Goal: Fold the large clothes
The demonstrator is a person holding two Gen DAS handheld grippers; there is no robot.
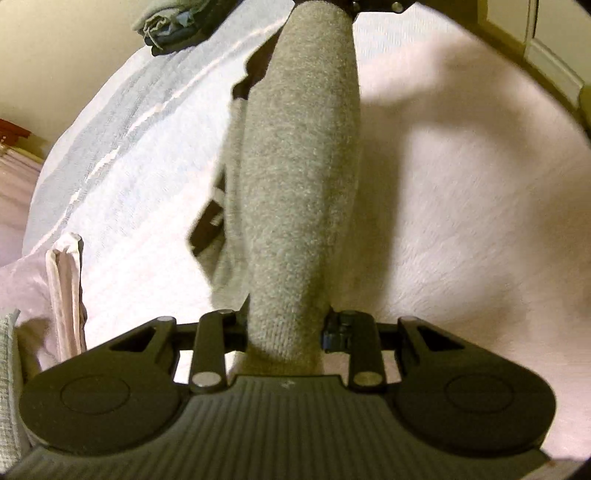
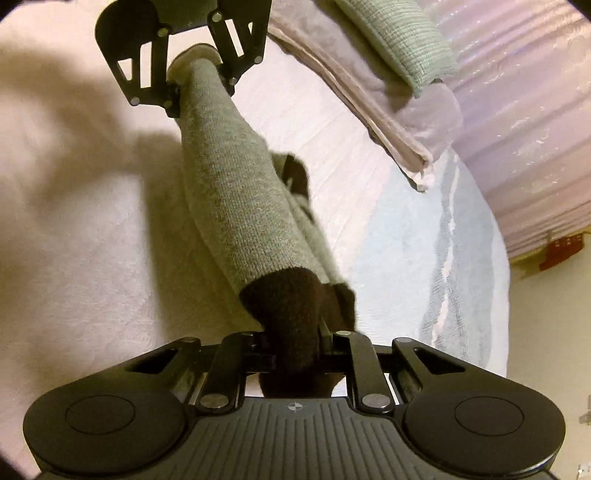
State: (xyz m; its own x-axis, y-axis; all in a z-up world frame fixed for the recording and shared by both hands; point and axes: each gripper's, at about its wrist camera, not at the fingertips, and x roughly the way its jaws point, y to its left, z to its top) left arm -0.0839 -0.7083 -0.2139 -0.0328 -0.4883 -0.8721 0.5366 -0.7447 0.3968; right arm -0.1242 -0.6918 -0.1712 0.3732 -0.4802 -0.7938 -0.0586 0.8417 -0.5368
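A grey knit garment [image 1: 299,177] hangs stretched between my two grippers above a white bed [image 1: 461,221]. My left gripper [image 1: 288,332] is shut on one grey end of it. The right gripper [image 1: 373,5] shows at the top edge, holding the far end. In the right wrist view the right gripper [image 2: 295,343] is shut on the garment's dark brown band [image 2: 284,302]. From there the grey knit [image 2: 236,206] runs up to the left gripper [image 2: 195,77], which clamps its pale-edged end. A loose fold with dark trim [image 2: 295,173] droops beneath the stretched part.
A pale blue striped blanket [image 1: 122,122] covers the bed's side. Folded pink cloth [image 2: 388,110] with a green knit piece [image 2: 399,40] on top lies near the bed edge. A pile of dark and grey clothes [image 1: 170,26] sits at the far end. A red object [image 2: 561,251] lies on the floor.
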